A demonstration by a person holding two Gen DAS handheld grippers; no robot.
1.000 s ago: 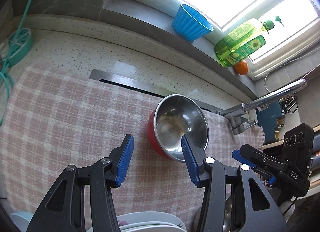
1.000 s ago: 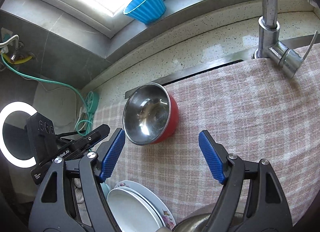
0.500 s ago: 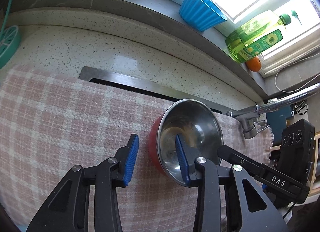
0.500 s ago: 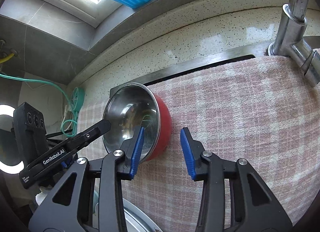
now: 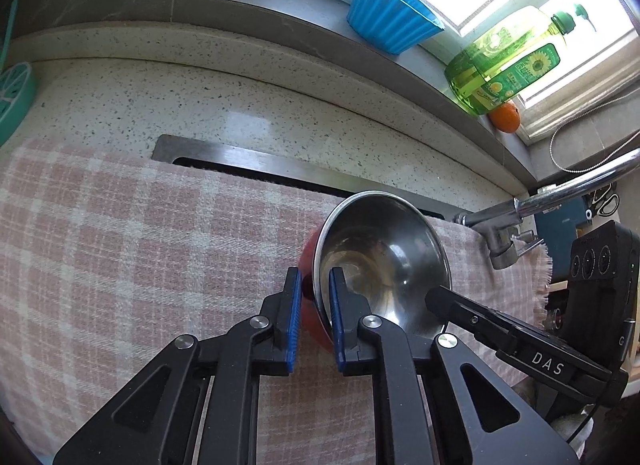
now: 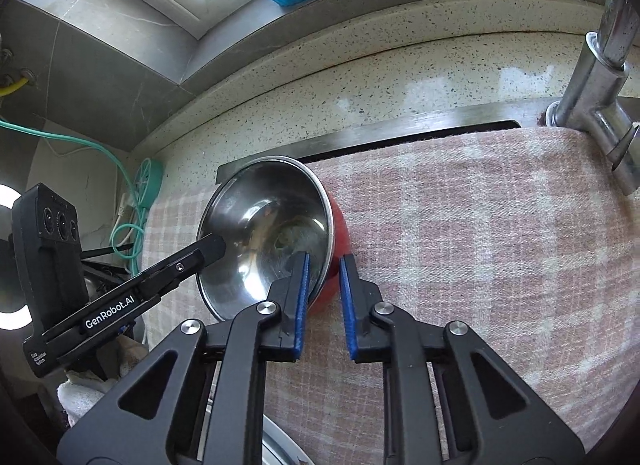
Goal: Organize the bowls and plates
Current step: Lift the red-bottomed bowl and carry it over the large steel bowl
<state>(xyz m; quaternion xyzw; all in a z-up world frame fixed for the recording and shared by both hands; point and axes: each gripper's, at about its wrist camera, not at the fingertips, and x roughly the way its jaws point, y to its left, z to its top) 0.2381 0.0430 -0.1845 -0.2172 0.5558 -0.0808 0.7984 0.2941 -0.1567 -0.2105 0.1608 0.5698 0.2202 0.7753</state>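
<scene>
A red bowl with a shiny steel inside [image 5: 384, 261] sits on the pink checked cloth [image 5: 120, 249], tilted toward me. My left gripper [image 5: 314, 289] is shut on the bowl's left rim, one pad inside and one outside. In the right wrist view the same bowl [image 6: 272, 229] is gripped on its right rim by my right gripper [image 6: 323, 277], also with one pad inside and one outside. Each gripper shows in the other's view, reaching to the opposite rim.
A chrome faucet [image 6: 600, 77] stands at the right of the cloth. A blue ribbed cup [image 5: 390, 19], a green soap bottle [image 5: 504, 61] and an orange [image 5: 505, 117] sit on the window sill. White plates [image 6: 280, 445] lie at the near edge. A sink slot [image 5: 256, 169] runs behind the cloth.
Both grippers moved forward to the bowl and closed from wide open onto its opposite rims. The bowl now tilts more toward me.
</scene>
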